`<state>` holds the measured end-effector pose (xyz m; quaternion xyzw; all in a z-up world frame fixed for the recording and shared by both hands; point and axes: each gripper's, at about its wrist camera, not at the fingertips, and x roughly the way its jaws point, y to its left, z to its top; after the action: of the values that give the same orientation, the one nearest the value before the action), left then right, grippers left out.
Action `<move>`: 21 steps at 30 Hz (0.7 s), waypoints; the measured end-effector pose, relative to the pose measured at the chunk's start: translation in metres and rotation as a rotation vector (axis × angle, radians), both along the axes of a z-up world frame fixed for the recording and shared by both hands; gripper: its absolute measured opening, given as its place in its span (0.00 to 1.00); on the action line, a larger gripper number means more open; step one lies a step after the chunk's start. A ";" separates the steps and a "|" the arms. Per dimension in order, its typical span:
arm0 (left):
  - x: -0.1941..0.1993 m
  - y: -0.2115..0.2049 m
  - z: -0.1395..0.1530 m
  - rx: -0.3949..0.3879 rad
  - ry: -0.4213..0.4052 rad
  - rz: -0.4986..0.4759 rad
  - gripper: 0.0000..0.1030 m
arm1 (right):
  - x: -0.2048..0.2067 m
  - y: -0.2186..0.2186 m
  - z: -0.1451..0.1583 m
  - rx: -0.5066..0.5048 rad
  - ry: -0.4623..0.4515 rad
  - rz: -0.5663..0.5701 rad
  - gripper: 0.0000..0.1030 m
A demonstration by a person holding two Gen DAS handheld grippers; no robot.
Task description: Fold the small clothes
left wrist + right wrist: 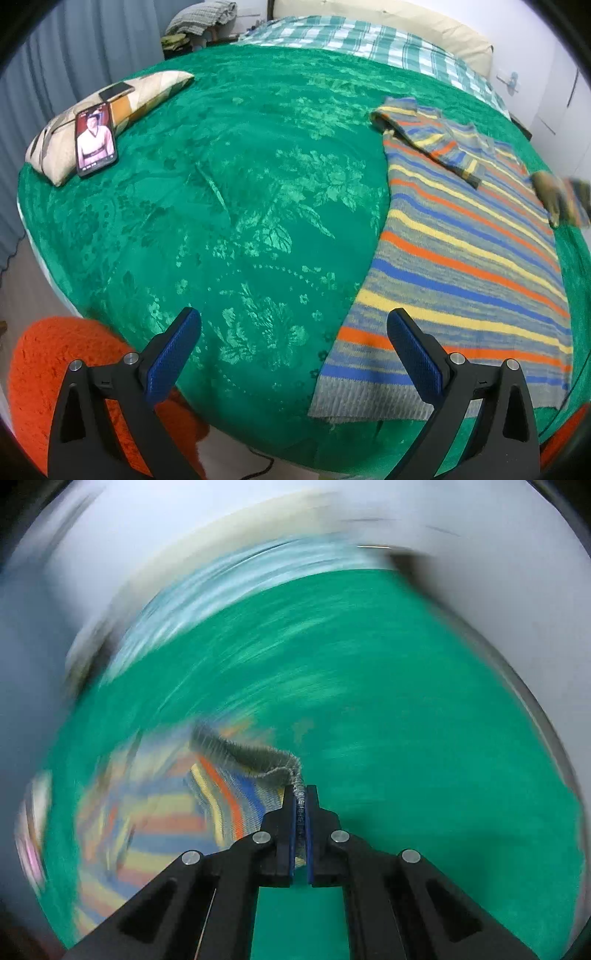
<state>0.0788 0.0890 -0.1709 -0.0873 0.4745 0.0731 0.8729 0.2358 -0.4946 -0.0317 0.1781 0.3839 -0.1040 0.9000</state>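
Observation:
A small striped sweater (469, 251) in grey, blue, orange and yellow lies flat on the green bedspread (240, 206), hem toward me, one sleeve (432, 140) folded across its chest. My left gripper (293, 332) is open and empty, above the bed's near edge, just left of the hem. My right gripper (301, 794) is shut on the grey ribbed cuff (258, 755) of the sweater's other sleeve and holds it lifted above the bedspread (406, 720). The right wrist view is heavily motion-blurred. In the left wrist view a blurred shape at the sweater's far right edge (561, 199) cannot be made out.
A patterned pillow (107, 118) with a lit phone (95, 138) on it lies at the bed's left edge. A checked blanket (369, 40) covers the head of the bed. An orange fuzzy rug (55, 369) lies on the floor at the lower left.

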 end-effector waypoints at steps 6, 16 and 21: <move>0.004 -0.011 -0.006 0.016 0.021 -0.020 0.98 | -0.048 -0.100 -0.052 0.216 0.097 -0.240 0.04; 0.004 -0.011 -0.012 0.038 0.049 -0.018 0.98 | -0.068 -0.112 -0.089 0.445 -0.014 -0.274 0.10; 0.005 -0.010 -0.014 0.041 0.061 -0.015 0.98 | -0.060 -0.099 -0.073 0.185 0.079 -0.264 0.03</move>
<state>0.0835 0.0790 -0.1848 -0.0635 0.5000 0.0787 0.8601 0.1758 -0.5938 -0.1045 0.3051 0.4001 -0.1926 0.8425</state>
